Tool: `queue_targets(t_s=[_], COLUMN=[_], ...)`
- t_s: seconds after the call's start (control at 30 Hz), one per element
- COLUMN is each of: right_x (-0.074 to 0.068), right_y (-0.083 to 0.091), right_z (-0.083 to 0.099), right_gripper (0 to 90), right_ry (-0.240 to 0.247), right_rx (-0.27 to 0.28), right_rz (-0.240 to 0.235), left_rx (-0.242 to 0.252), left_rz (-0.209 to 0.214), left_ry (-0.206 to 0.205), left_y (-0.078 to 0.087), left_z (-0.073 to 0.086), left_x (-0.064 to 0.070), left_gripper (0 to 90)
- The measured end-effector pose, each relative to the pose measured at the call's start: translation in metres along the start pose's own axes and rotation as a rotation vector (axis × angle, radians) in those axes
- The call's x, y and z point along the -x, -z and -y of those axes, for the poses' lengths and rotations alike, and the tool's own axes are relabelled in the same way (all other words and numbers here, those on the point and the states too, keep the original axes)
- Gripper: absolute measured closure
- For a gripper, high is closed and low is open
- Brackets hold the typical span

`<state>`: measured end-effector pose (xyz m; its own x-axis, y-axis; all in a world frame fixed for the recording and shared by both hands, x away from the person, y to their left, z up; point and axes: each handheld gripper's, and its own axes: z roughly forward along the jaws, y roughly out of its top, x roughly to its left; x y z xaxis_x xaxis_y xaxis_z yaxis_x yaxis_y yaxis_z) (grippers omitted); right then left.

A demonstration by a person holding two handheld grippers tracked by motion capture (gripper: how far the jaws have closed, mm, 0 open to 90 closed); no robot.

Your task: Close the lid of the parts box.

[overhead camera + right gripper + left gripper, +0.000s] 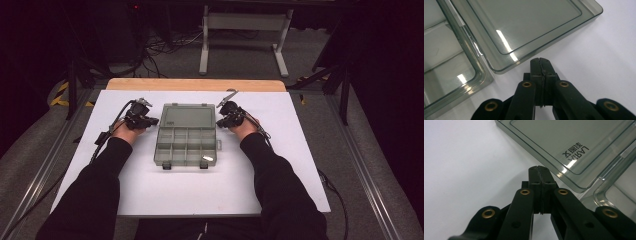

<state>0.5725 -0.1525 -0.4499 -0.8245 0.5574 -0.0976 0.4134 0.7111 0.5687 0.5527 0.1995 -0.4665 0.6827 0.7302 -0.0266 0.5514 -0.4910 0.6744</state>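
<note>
Smoky translucent plastic organiser box lay mid-table, lid flat open on its far side, long axis left-right; left gripper and right gripper, jaws pressed together on nothing, flanked the lid's 2 short edges, equally near.

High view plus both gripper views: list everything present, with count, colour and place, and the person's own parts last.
compartment box: 1, smoky clear grey, table centre, lying open.
lid: 1, same grey, folded flat on the far side; printed label shows in the left gripper view.
table: 1, white top, wooden strip along the far edge.
frame legs: 1 set, pale grey, on the floor beyond the table.
floor cables: several, dark, far left.
left gripper: 1, black, left of the lid, jaws closed.
right gripper: 1, black, right of the lid, jaws closed.
sleeves: 2, black.
</note>
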Motion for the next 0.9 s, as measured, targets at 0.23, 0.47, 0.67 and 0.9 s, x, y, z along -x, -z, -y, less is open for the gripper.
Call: queue_targets(t_s=[0.23, 0.47, 0.67, 0.9], right_x=[-0.0014, -0.0020, -0.0019, -0.0023], right_y=[0.0001, -0.0002, -0.0003, -0.0008], right_z=[0.0002, -0.0002, -0.0003, -0.0009], right_gripper=[90.0, 90.0, 90.0, 90.0], right_ry=[0.004, 0.009, 0.012, 0.020], right_rx=[0.003, 0.002, 0.002, 0.000], right_rz=[-0.003, -0.004, -0.004, 0.003], left_rx=[-0.011, -0.004, -0.004, -0.005], left_rz=[0.010, 0.015, 0.020, 0.015], left_ry=[0.004, 0.015, 0.030, 0.047], left_y=[-0.0051, -0.0053, -0.0056, -0.0060], left_z=[0.0004, 0.0011, 0.0013, 0.0005], left_x=[0.0021, 0.0004, 0.0004, 0.0007], left_gripper=[89.8, 89.8, 89.8, 89.8])
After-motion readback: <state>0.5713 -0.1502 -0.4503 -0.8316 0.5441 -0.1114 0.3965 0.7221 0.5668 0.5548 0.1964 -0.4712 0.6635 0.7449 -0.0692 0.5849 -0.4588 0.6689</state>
